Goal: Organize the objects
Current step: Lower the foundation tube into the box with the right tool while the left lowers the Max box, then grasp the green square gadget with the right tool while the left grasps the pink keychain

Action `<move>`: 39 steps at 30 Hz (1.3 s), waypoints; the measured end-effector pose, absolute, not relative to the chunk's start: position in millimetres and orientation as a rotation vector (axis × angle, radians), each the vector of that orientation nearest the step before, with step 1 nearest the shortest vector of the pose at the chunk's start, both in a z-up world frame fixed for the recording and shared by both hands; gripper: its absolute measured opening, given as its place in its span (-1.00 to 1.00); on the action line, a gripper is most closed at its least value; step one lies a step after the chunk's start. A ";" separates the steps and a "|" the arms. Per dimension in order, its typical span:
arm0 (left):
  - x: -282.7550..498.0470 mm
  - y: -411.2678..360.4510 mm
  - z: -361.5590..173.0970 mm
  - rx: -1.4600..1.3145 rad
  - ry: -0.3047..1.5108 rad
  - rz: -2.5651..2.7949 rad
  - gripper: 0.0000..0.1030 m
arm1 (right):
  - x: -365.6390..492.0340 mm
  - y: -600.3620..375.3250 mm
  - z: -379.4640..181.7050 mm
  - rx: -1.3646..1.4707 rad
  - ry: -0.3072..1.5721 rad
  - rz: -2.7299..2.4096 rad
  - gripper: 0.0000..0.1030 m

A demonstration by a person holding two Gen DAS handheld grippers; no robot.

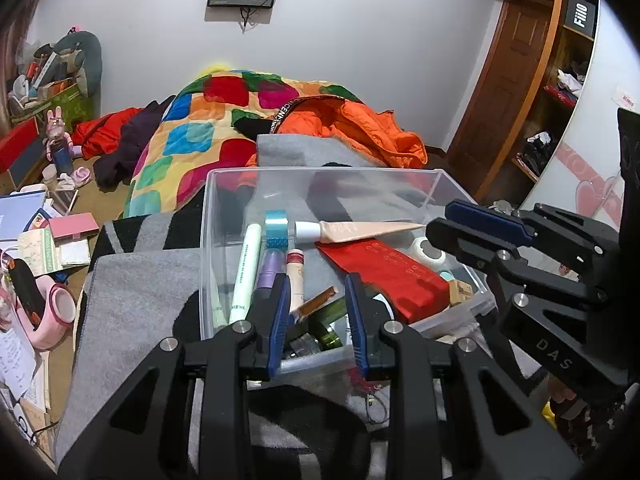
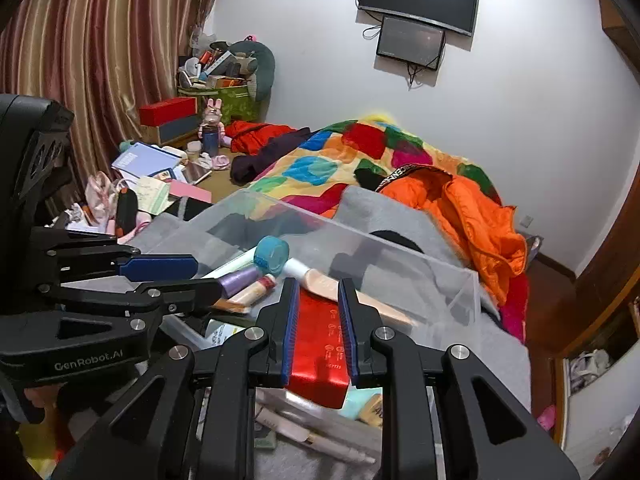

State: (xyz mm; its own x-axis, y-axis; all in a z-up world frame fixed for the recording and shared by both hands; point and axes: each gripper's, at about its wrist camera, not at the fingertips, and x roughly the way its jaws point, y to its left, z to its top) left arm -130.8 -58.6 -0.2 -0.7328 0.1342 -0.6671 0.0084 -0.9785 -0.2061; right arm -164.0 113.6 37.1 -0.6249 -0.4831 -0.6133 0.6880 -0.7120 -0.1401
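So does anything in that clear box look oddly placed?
Yes: the peach tube lies slanted on top of the red packet, tail up near the bin rim rather than flat like the other tubes.

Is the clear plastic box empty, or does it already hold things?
Not empty. The clear plastic box holds a red packet, a blue tape roll and tubes.

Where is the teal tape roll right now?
The teal tape roll stands on edge inside the clear bin, toward its far left, between the white marker and the peach tube.
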 end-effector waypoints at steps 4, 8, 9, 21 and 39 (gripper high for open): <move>-123.8 -55.9 6.3 -1.100 -0.287 2.862 -0.36 | -160.3 122.9 40.6 0.746 0.430 -2.290 -0.63; -111.4 -50.0 13.7 -1.068 -0.251 2.896 -0.01 | -151.1 136.0 44.3 0.745 0.389 -2.286 -0.35; -107.6 -48.2 15.2 -1.058 -0.232 2.911 0.03 | -147.4 140.6 44.7 0.741 0.379 -2.290 -0.31; -71.4 -37.1 8.7 -1.092 -0.208 2.894 0.25 | -116.7 170.2 28.6 0.789 0.331 -2.290 0.03; -57.5 -33.8 -48.5 -1.297 -0.294 2.791 0.26 | -123.2 158.6 -38.9 1.033 0.296 -2.160 -0.10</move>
